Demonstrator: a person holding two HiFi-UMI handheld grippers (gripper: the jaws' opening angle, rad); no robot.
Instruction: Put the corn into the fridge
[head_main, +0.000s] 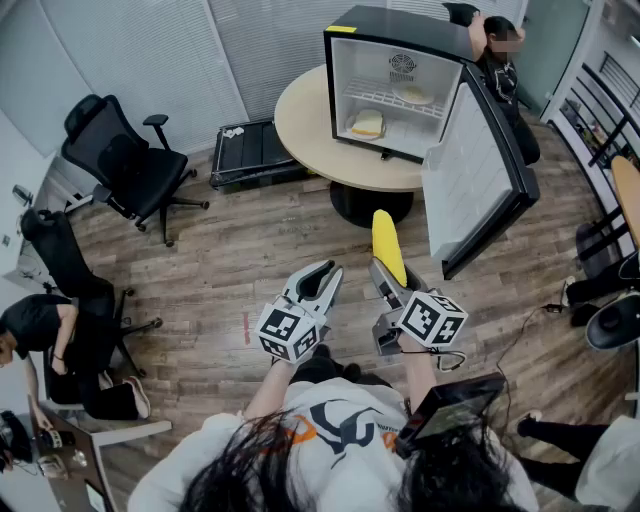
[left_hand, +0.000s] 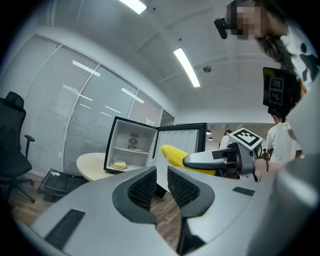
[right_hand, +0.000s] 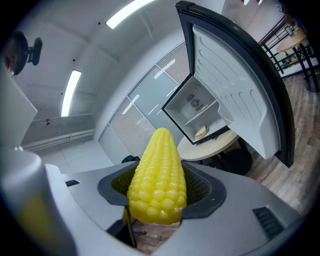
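Yellow corn (right_hand: 157, 170) in right claw (right_hand: 159, 195), open fridge (head_main: 400, 22) on round table (head_main: 305, 125) ahead

A wood-plank floor (head_main: 230, 260) runs to walls of pale slatted blinds (head_main: 150, 50). Two black office chairs (head_main: 120, 165) stand at the left, a round beige counter (head_main: 310, 130) near the blinds, a black case (head_main: 250, 150) beside it. Strip lights (left_hand: 187, 67) glow overhead.
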